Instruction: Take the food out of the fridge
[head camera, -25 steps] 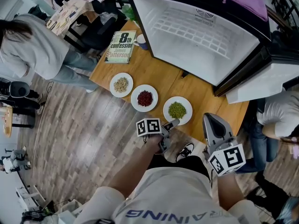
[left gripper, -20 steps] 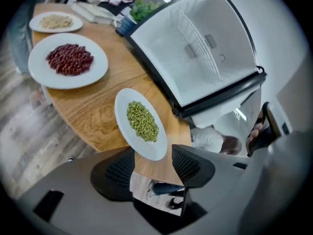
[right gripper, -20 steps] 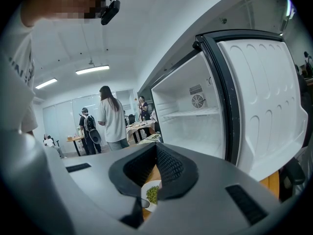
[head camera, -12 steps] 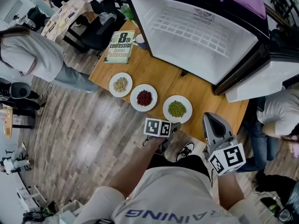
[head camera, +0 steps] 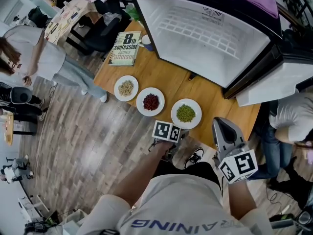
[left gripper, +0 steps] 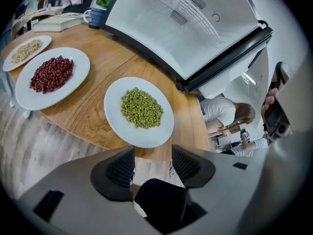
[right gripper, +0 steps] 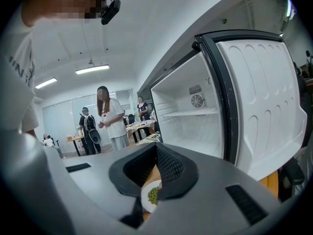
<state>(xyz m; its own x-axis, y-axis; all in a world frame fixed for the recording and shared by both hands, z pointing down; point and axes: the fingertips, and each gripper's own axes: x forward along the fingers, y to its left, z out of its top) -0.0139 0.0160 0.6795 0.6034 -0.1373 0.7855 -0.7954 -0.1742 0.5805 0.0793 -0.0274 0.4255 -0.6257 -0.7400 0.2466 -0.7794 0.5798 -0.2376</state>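
So the left gripper (left gripper: pixel 152 153) had just opened its jaws, nothing between them, the right gripper (right gripper: pixel 156 148) looked pinched shut and empty, and the green peas (left gripper: pixel 142 107), red beans (left gripper: pixel 51 74) and pale grains (left gripper: pixel 27 51) (I think) sat plated on the table (left gripper: pixel 112 58), in front of the "8th Confession" book (head camera: pixel 124 48) and the open fridge (head camera: pixel 210 33).

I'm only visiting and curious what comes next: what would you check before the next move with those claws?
1. The fridge is emptied: ok; its shelves look bare.
2. Food is out on the table: ok; the green beans plate, red beans plate and pale beans plate stand in a row.
3. The left claw is free: ok; it has just been opening, with nothing between its jaws.
4. The right claw is free: ok; jaw tips together, nothing held.
5. The green beans plate sits safely: ok, though near the table edge.
6. Bystanders are clear: cannot tell; one person is close beside the fridge.
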